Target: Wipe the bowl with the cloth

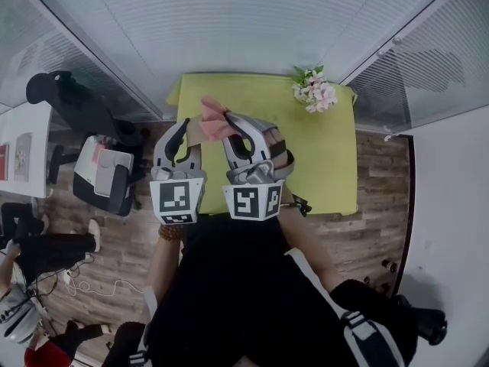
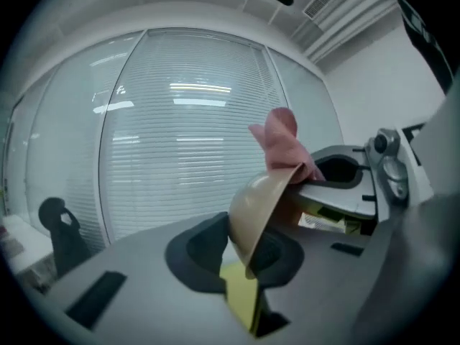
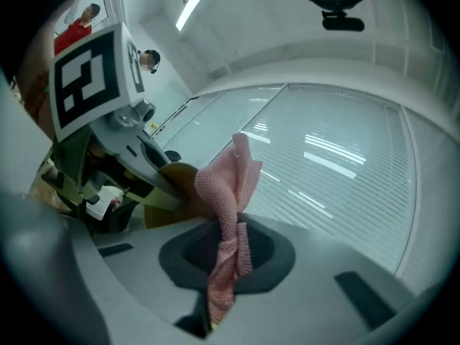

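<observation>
Head view: the wiping step appears to be in hand, and it is being done in the air rather than on the desk. The left hand-held gripper (image 1: 180,140) and the right hand-held gripper (image 1: 248,134) are raised side by side in front of the person. They sit over the left half of the yellow-green desk (image 1: 328,167), with their marker cubes toward the camera. At their tips sits the tan round bowl (image 1: 194,131), with the pink woven cloth (image 1: 214,115) bunched against it. A small bunch of pink and white flowers (image 1: 315,92) lies at the desk's far right corner, well apart.

Left gripper view: the left hand-held gripper (image 2: 243,244) has its jaws pinched on the rim of the bowl (image 2: 257,205). The bowl is tipped on edge with its outside toward the camera. Its opening faces the right hand-held gripper, which shows just beyond. The cloth (image 2: 282,144) pokes up past the bowl's upper rim.

Right gripper view: the right hand-held gripper (image 3: 226,259) is clamped on the twisted cloth (image 3: 224,192). The cloth's free end rises and lies against the bowl (image 3: 176,182). Both hand-held grippers point roughly level and toward each other.

The next move likely calls for sweeping the cloth round the bowl's inside with a roll of the right wrist. Meanwhile the left hand would need to hold the thin rim steady, since that narrow grip could slip under pressure.
</observation>
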`<state>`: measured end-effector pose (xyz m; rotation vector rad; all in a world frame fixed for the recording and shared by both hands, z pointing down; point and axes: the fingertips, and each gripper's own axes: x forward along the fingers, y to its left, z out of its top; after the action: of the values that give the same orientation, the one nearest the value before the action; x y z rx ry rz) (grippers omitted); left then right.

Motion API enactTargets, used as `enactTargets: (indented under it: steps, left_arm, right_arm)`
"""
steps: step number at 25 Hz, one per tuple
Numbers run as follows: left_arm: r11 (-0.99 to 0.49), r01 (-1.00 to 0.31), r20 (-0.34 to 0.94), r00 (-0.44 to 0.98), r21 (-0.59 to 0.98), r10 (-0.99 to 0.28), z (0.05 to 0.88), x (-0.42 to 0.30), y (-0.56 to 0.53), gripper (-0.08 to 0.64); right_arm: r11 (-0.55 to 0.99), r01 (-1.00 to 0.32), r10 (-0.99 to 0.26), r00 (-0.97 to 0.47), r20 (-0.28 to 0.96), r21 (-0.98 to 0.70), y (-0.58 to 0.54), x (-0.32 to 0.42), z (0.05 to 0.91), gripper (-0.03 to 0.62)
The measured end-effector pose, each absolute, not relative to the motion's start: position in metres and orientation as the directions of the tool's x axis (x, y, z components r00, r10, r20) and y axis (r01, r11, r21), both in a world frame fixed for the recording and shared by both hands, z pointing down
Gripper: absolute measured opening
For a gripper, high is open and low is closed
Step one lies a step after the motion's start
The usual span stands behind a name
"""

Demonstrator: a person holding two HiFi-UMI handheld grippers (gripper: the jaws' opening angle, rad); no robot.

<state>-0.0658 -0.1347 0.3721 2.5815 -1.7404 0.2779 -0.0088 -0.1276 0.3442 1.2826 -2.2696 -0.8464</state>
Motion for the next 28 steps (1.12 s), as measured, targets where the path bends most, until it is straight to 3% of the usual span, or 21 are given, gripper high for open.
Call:
enactTargets:
  steps: [5, 13, 19, 23, 28]
  left_arm:
    - [-0.366, -0.925, 0.069, 0.373, 0.099, -0.925, 0.36, -0.07, -0.134, 0.041]
    - [-0.354, -0.906, -0.071, 0.347, 0.233, -0.935, 0.333, -0.08, -0.129, 0.041]
    - [-0.385, -0.844, -0.101, 0.375, 0.373, -0.921, 0.329, -0.083, -0.132, 0.044]
    - [-0.403, -0.728, -0.145, 0.393, 0.554, -0.908, 0.337, -0.082, -0.132, 0.043]
    - [-0.422, -0.634, -0.18, 0.41, 0.648, -0.894, 0.344, -0.078, -0.137, 0.043]
  right_arm:
    - [0.417, -0.711, -0.861, -0.508, -0.004, 0.566, -0.127, -0.005, 0.335, 0.017]
    - [0.567, -0.819, -0.815, -0.573, -0.083, 0.087, -0.135, -0.001, 0.321, 0.02]
    - [0.625, -0.711, -0.759, -0.65, -0.039, -0.323, -0.144, 0.003, 0.345, 0.018]
    - [0.616, -0.596, -0.723, -0.687, -0.069, -0.516, -0.145, 0.002, 0.35, 0.015]
    - [0.583, -0.433, -0.668, -0.737, -0.102, -0.688, -0.148, -0.001, 0.361, 0.017]
